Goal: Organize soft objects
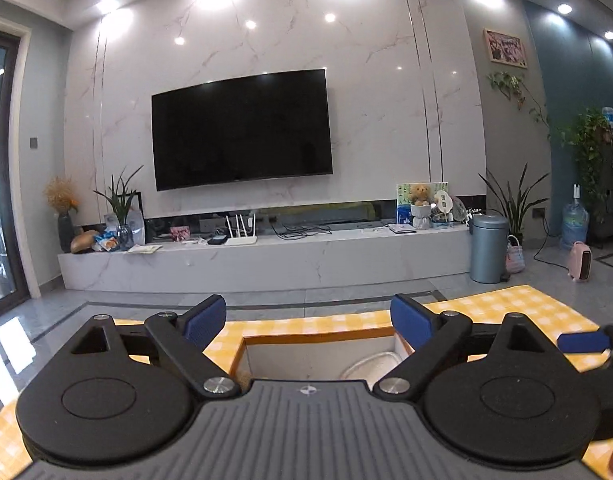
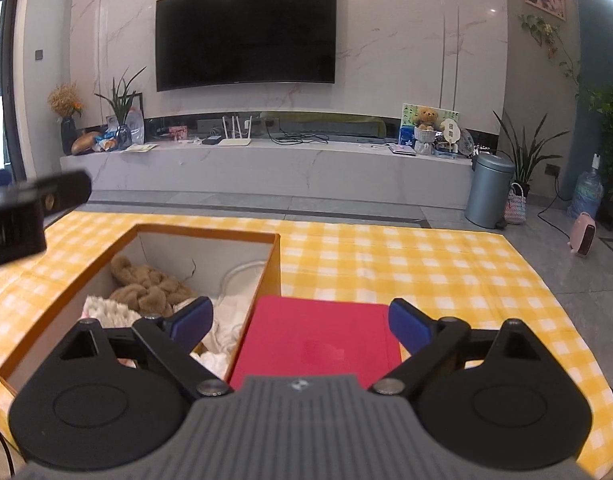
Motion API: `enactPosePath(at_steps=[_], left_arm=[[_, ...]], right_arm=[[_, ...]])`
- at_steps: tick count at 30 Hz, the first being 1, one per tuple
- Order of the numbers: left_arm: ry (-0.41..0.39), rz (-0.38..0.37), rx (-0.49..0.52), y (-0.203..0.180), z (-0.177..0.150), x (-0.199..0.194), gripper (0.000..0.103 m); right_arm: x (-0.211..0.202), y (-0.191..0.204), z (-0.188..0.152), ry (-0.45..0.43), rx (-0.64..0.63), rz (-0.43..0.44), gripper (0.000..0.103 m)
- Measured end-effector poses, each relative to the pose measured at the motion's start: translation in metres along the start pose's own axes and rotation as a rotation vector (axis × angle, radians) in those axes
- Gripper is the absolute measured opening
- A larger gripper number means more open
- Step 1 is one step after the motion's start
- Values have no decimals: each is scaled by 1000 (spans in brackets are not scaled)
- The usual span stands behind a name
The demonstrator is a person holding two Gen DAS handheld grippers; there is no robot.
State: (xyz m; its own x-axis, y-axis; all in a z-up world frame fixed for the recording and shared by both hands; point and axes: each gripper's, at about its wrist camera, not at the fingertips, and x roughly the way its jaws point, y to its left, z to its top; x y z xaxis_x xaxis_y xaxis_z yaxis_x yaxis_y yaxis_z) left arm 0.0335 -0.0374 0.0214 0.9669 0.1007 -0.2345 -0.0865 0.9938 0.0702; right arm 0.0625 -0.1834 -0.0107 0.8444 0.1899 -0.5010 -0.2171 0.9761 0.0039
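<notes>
An open orange-rimmed box (image 2: 271,264) stands on the yellow checked cloth (image 2: 406,264). Inside it lie a brown plush toy (image 2: 150,286), a pale fluffy piece (image 2: 106,310) and white soft cloth (image 2: 226,320). A flat red item (image 2: 318,340) lies right of the box. My right gripper (image 2: 300,320) is open above the box's right wall and the red item, nothing between its fingers. My left gripper (image 1: 308,318) is open over the box (image 1: 306,346), pointing toward the room, empty. The left gripper's body (image 2: 30,208) shows at the left edge of the right wrist view; a right fingertip (image 1: 582,342) shows in the left wrist view.
Beyond the cloth's far edge is grey floor, then a long marble TV bench (image 2: 266,168) under a wall TV (image 2: 246,34). A grey bin (image 2: 488,190), a woven basket (image 2: 514,208), plants, a water jug and a pink heater (image 2: 582,238) stand at the right.
</notes>
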Motion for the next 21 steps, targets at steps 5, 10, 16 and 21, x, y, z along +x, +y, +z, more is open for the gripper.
enactPosePath(at_steps=[5, 10, 16, 21], left_arm=[[-12, -42, 6, -1, -4, 2, 103], [-5, -38, 2, -1, -9, 2, 103], [28, -53, -18, 2, -14, 3, 103], [58, -73, -39, 7, -16, 5, 103]], right_arm=[[3, 2, -9, 5, -50, 7, 93], [5, 3, -13, 6, -73, -3, 94], [4, 1, -12, -3, -64, -5, 97], [5, -1, -16, -14, -80, -16, 97]])
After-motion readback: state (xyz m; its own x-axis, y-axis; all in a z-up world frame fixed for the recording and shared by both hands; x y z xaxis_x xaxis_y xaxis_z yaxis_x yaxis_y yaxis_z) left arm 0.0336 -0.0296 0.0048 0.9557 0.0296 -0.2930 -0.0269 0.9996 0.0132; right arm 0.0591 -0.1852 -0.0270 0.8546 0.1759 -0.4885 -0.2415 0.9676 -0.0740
